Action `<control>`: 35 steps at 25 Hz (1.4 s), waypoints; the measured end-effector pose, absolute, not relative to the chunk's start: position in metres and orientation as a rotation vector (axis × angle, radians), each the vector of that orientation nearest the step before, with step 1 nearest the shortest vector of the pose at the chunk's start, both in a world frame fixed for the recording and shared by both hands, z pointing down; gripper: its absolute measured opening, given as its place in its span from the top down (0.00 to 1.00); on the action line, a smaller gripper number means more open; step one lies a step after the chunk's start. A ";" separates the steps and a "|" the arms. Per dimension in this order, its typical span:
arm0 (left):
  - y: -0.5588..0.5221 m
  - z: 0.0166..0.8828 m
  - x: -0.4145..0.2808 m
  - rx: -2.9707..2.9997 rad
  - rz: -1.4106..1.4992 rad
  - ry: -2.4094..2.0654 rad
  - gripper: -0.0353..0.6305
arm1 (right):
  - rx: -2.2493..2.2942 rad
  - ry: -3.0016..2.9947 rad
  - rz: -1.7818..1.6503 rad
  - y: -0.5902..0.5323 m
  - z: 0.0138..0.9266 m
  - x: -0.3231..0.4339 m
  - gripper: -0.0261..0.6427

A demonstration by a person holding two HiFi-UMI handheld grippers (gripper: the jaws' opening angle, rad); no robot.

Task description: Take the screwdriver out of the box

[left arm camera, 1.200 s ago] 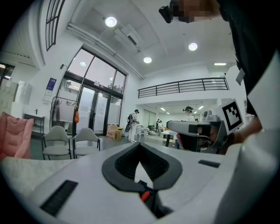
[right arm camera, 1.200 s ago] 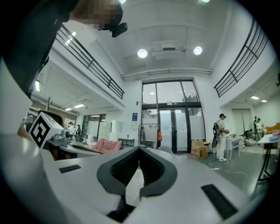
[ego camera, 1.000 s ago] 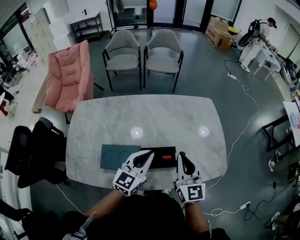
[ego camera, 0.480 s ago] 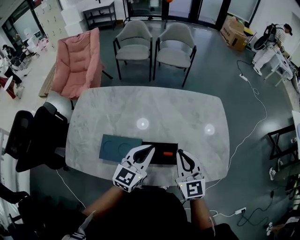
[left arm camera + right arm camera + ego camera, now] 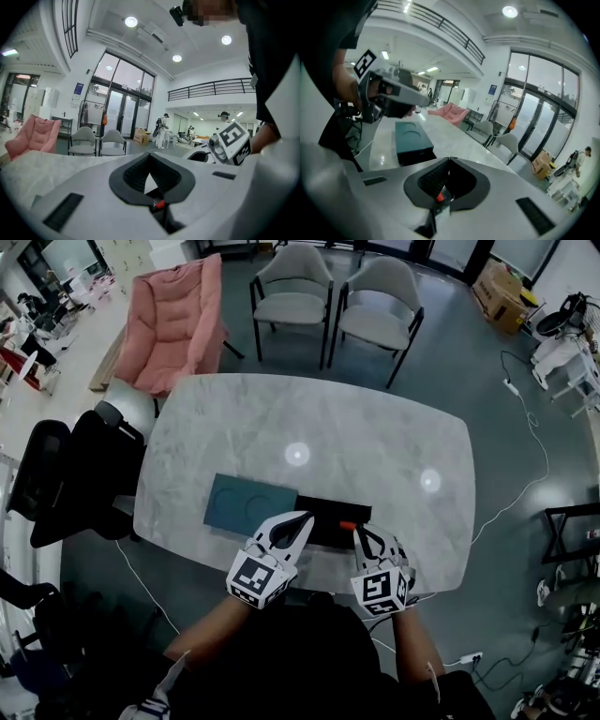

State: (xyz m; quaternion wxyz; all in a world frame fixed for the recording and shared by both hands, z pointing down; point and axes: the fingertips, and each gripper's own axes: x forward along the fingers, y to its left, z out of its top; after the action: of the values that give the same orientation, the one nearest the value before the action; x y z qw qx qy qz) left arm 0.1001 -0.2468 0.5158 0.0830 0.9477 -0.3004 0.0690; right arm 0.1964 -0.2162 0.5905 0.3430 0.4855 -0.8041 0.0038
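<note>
The person wears a black top point(image 5: 309, 667) that fills the head view at 6 o'clock. Each hand carries a white plastic tool: the left gripper point(image 5: 306, 516) at 7 o'clock and the right gripper point(image 5: 357, 530) at 5 o'clock. Black ribbed pads point(image 5: 432, 177) line the jaws. Behind each one sits a cube point(image 5: 256, 579) with black-and-white square markers.

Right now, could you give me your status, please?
Left claw, right claw shut, empty. Screwdriver in box, by right claw. Teal lid off, aside.
</note>
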 end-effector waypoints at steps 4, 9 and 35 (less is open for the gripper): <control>-0.246 0.522 0.093 2.791 0.206 -0.936 0.94 | 1.097 -2.026 0.015 -0.215 0.631 0.194 0.93; -0.248 0.532 0.081 2.754 0.216 -0.979 0.94 | 0.908 -1.970 0.075 -0.213 0.673 0.193 0.88; -0.249 0.554 0.032 2.641 0.232 -1.131 0.94 | 0.367 -1.663 -0.025 -0.222 0.782 0.192 0.75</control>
State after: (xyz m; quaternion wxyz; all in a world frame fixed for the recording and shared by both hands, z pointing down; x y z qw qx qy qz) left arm 0.0317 -0.2492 0.5538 0.1292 0.9087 -0.3889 0.0799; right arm 0.1920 -0.2222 0.7823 0.6588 0.1623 -0.7346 -0.0112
